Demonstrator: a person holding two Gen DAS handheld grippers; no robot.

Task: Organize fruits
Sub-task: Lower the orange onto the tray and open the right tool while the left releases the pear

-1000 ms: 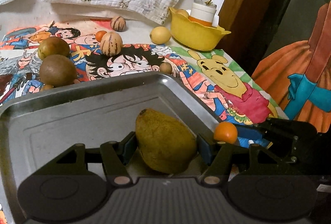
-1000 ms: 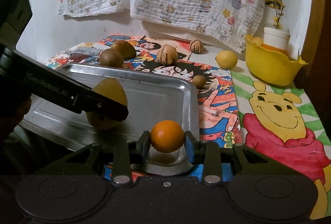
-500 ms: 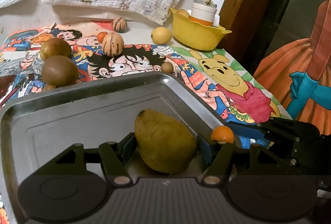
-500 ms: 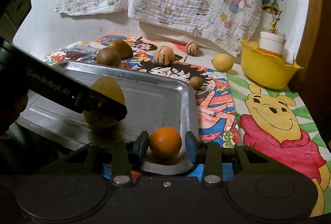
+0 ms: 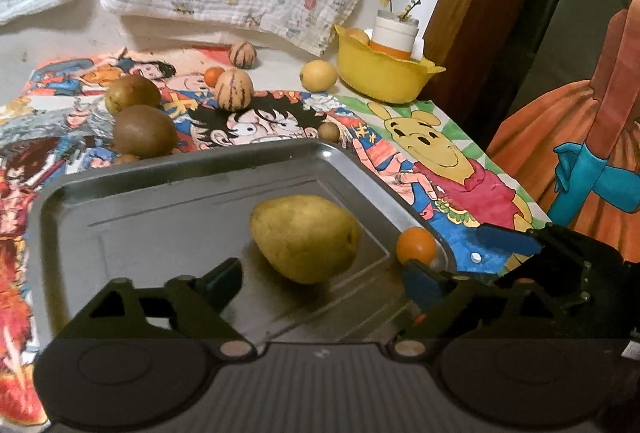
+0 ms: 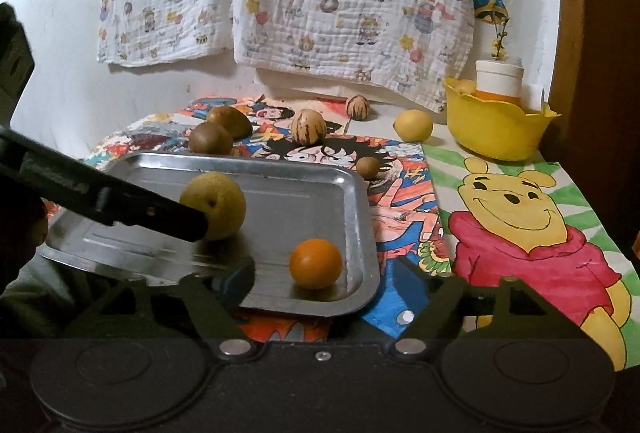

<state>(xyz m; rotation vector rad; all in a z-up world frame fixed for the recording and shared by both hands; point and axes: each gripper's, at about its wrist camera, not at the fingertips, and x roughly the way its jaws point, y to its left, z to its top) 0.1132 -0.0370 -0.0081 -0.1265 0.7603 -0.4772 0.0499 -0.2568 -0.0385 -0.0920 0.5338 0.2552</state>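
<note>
A yellow-green pear (image 5: pixel 306 237) lies on the steel tray (image 5: pixel 180 163), free of my left gripper (image 5: pixel 322 283), whose jaws are opening wide on either side of it. An orange (image 6: pixel 316 263) rests in the tray's (image 6: pixel 240 159) near right corner, untouched, as the jaws of my right gripper (image 6: pixel 326 283) are opening just behind it. In the right wrist view the pear (image 6: pixel 214 205) sits partly behind a left finger (image 6: pixel 160 219). The left wrist view shows the orange (image 5: pixel 416 245) by the tray's right rim.
Beyond the tray on the cartoon cloth lie two kiwis (image 5: pixel 144 131), two striped fruits (image 5: pixel 235 89), a lemon (image 5: pixel 319 75), a small brown fruit (image 5: pixel 329 132) and a small orange (image 5: pixel 213 75). A yellow bowl (image 5: pixel 380 77) holding a jar stands at the back right beside a wooden post.
Both grippers have opened and drawn back a little. The pear and the orange have been let go and now lie on the tray.
</note>
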